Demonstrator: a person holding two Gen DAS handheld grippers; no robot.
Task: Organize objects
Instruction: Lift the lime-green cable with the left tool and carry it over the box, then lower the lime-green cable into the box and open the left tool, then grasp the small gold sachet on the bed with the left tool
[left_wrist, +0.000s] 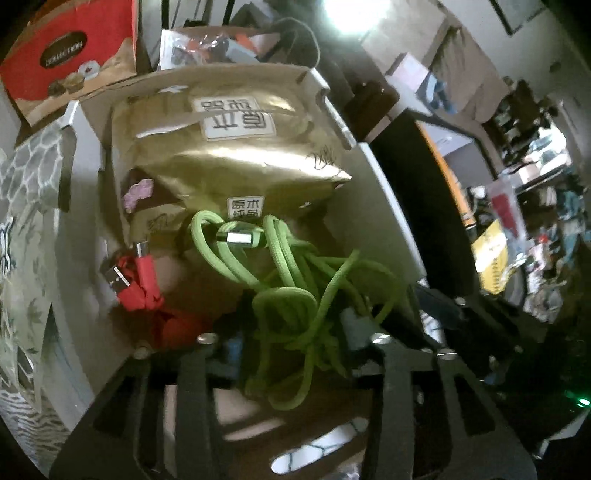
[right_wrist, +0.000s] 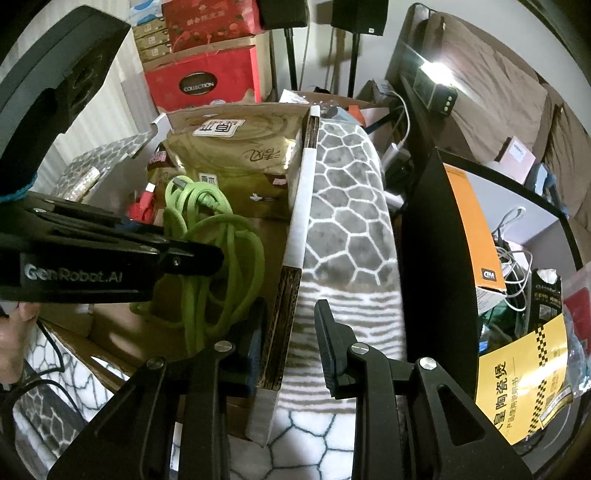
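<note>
Open cardboard box (right_wrist: 295, 236) resting on a honeycomb-patterned grey-white blanket (right_wrist: 347, 206), box wall edge taped white. Inside on the brown box floor: gold tissue pack (left_wrist: 236, 147) at the far end, tangled green cable (left_wrist: 295, 295) nearer the camera, red cable (left_wrist: 136, 280) beside it at the left wall. Red "Collection" carton (right_wrist: 199, 85) standing behind the box.
</note>
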